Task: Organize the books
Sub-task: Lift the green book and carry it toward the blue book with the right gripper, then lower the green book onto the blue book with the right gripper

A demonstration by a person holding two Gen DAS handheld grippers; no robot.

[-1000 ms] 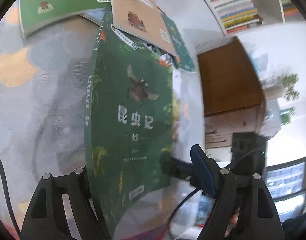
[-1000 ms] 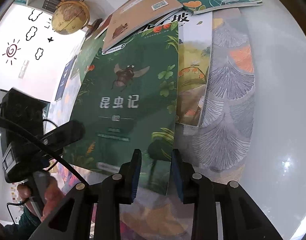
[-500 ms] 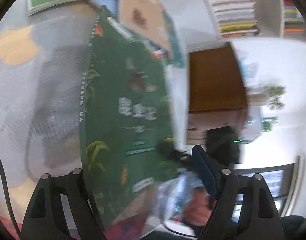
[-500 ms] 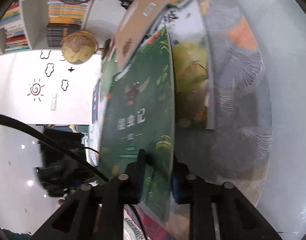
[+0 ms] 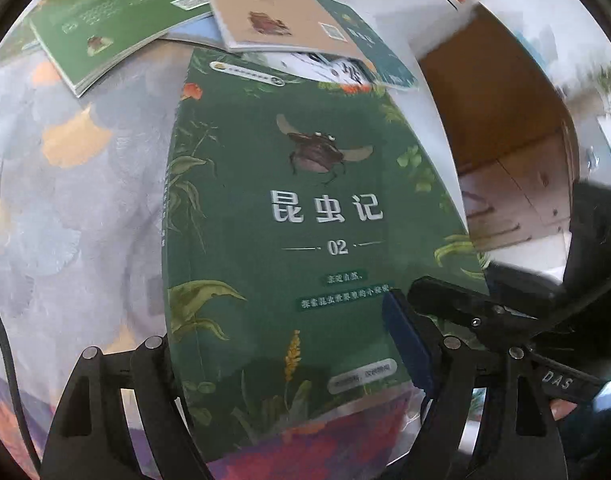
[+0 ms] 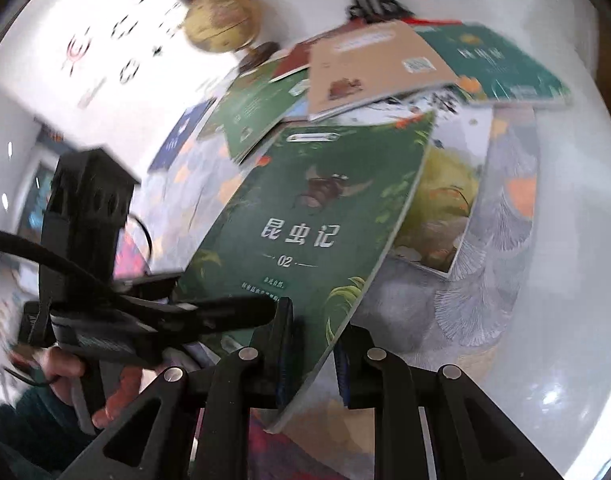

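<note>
A dark green book with a beetle on its cover point(image 5: 305, 208) point(image 6: 317, 216) lies tilted on the patterned cloth, its right edge raised. My right gripper point(image 6: 313, 340) is shut on the book's near right corner, one finger above the cover and one beneath. In the left wrist view that gripper's black finger point(image 5: 457, 304) rests on the same corner. My left gripper point(image 5: 277, 332) stands wide open at the book's near edge. Its blue-padded finger point(image 5: 405, 344) sits over the cover and the other finger point(image 5: 153, 360) by the spine. I see no pad pressing.
Behind the green book lies a loose pile: a tan book point(image 5: 273, 8), a light green book point(image 5: 105, 28) and a teal one point(image 6: 497, 64). A picture book point(image 6: 445, 208) lies under its right edge. A globe point(image 6: 221, 20) and a wooden cabinet point(image 5: 497, 112) stand beyond. A hand point(image 6: 65, 364) holds the left gripper.
My right gripper's jaws have shut on the green book's corner and lifted that side. The book swung steeply on edge, then flatter. Both grippers have rolled and shifted.
</note>
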